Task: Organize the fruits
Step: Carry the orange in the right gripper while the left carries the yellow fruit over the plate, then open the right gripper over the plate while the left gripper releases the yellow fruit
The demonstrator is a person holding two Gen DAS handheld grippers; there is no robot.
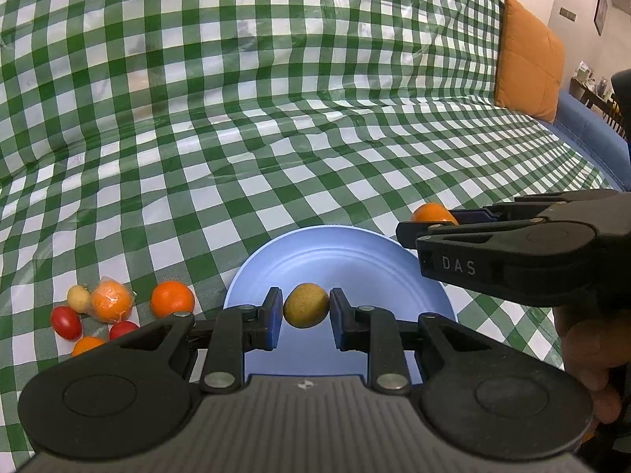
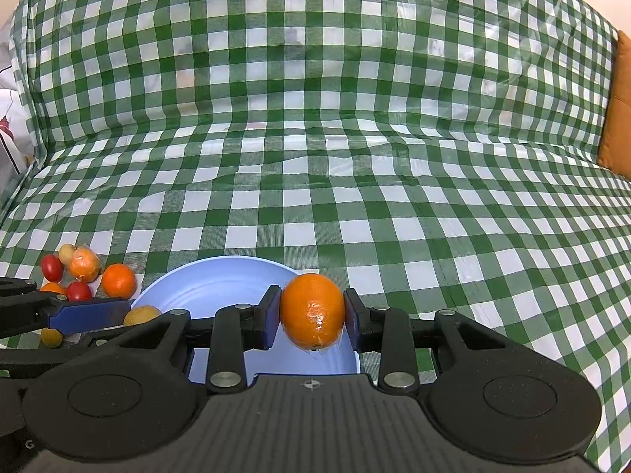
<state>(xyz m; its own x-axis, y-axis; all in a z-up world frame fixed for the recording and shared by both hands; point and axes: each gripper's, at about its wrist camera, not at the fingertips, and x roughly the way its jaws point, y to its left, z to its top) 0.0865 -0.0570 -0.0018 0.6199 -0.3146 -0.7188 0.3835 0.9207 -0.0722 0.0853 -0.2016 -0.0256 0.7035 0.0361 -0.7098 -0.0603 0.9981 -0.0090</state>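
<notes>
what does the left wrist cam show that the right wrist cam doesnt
Only the left wrist view shows the left claw closed on the small yellow-green fruit, a wall picture and the blue sofa edge. Only the right wrist view shows the right claw squarely gripping the wrapped orange, plus a small yellow fruit under the other claw. Both show the blue plate, loose fruit pile, checkered cloth and orange cushion.

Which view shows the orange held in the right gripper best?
The right wrist view: the wrapped orange sits centred between the right gripper's pads, over the blue plate. The left wrist view shows only a sliver of it behind that gripper.
</notes>
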